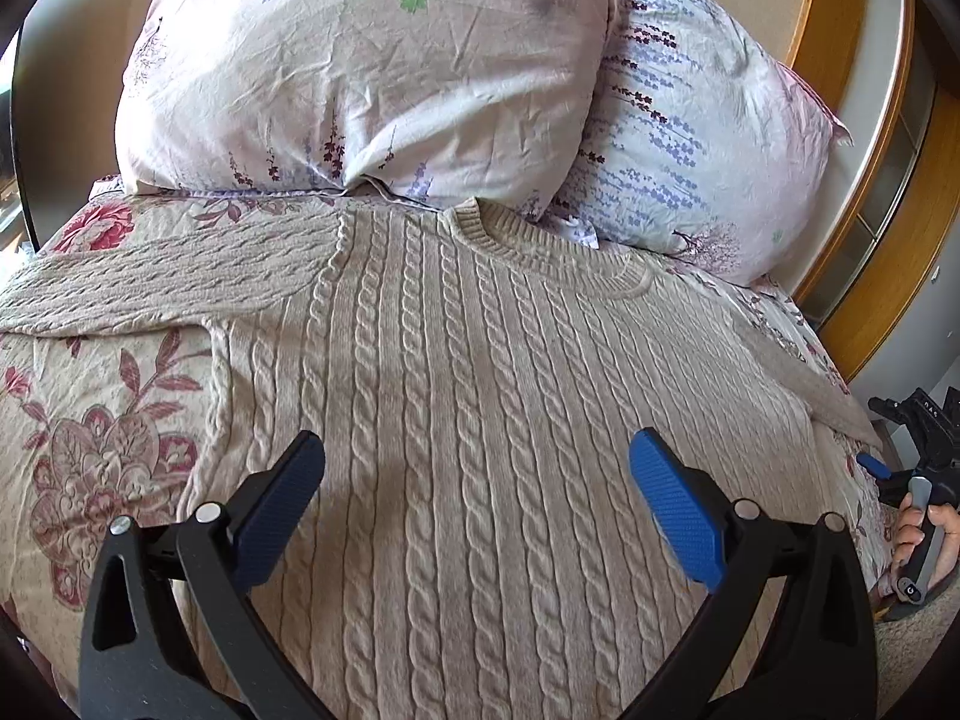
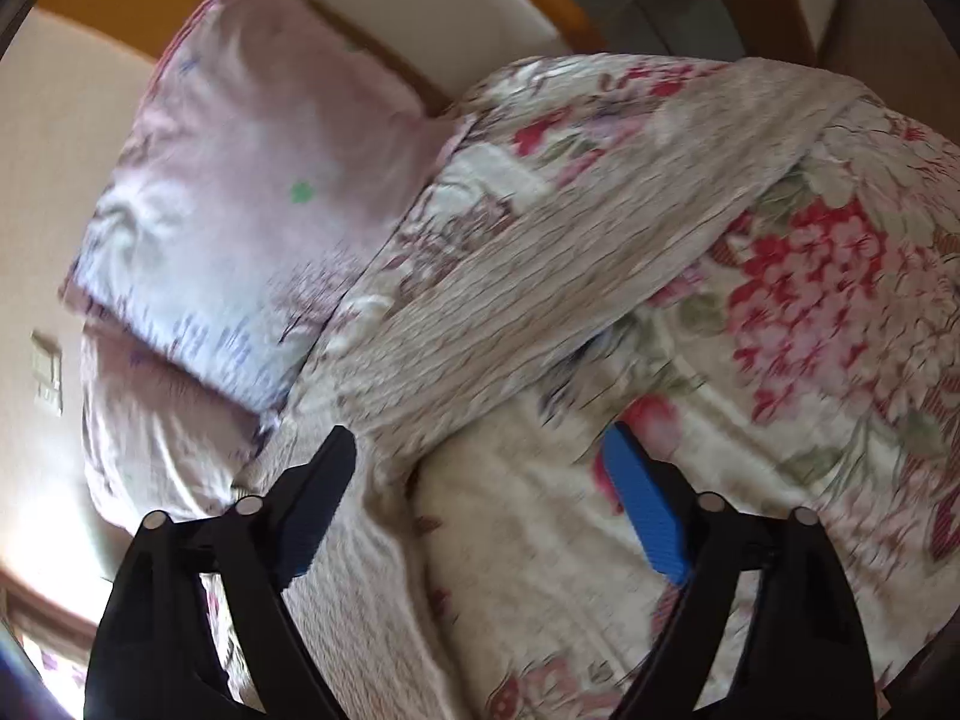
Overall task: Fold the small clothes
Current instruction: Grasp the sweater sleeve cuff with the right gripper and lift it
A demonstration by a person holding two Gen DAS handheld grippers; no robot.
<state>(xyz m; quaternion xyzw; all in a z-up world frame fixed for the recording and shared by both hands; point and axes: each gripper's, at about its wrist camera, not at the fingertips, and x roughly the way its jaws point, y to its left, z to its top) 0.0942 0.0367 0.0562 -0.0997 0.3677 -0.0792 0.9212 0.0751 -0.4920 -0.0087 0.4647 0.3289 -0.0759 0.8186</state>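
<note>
We count one cable-knit sweater, two pillows and two sets of tongs. The sweater lies flat on the bed, neckline toward the pillows, one sleeve stretched out to the left across the floral bedspread, the other sleeve running diagonally toward the bed's far edge in the blurred right wrist view. The pink pillow and the lavender-print pillow lean side by side at the head, touching. Our left tongs hover spread over the sweater's body, gripping nothing. Our right tongs are spread too, empty, near the sleeve's base. Bare bedspread lies left of the sweater.
</note>
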